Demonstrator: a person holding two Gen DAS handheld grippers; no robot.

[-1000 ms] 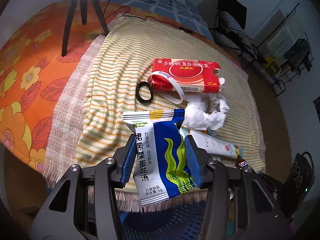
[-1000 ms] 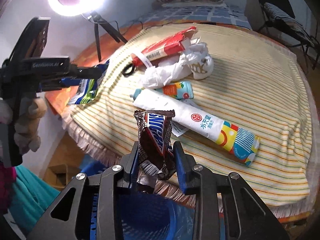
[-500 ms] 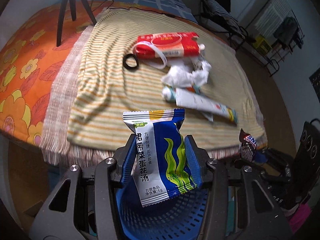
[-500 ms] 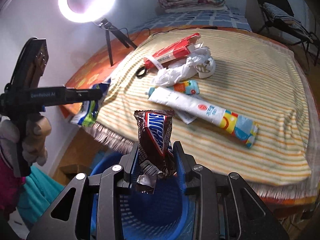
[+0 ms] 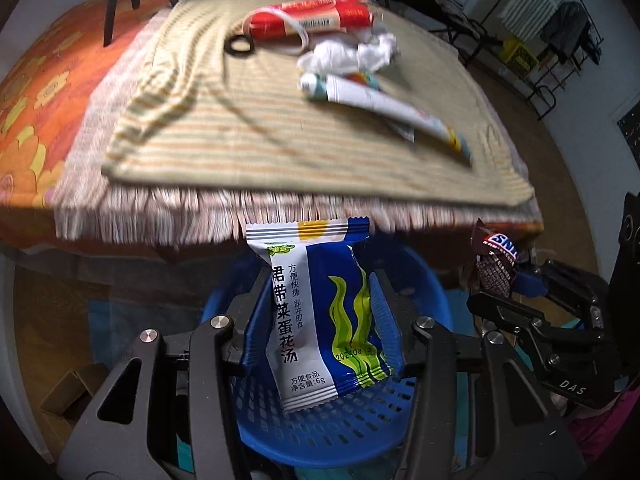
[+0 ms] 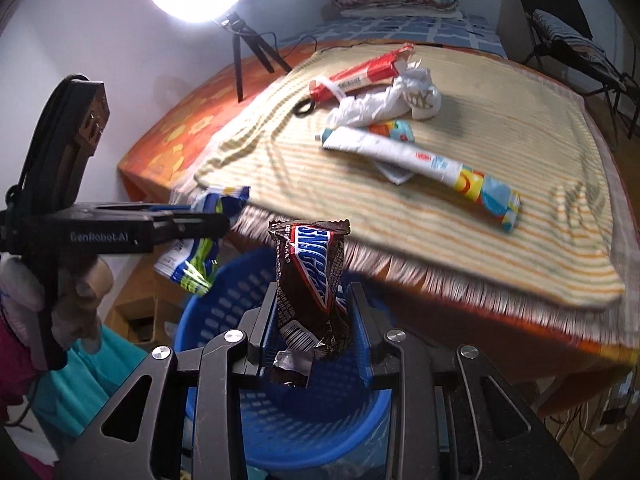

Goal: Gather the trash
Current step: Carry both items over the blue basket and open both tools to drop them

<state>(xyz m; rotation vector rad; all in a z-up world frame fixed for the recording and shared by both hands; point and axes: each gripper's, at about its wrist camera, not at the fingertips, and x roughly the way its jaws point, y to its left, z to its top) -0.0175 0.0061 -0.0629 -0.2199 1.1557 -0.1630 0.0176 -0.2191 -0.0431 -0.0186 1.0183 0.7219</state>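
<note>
Both grippers now over blue basket (image 5: pixel 320 436), left fingers (image 5: pixel 256 320) pinching soup packet (image 5: pixel 320 312), right fingers (image 6: pixel 262 328) pinching Snickers wrapper (image 6: pixel 310 284)

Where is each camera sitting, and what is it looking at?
Left wrist: sits on the left gripper, looking down along its fingers at the soup packet it grips, above the blue basket; no hand shows.
Right wrist: sits on the right gripper, looking at its Snickers wrapper; the person's hand shows.
Both share the basket, striped cloth, toothpaste tube and each other's gripper.
</note>
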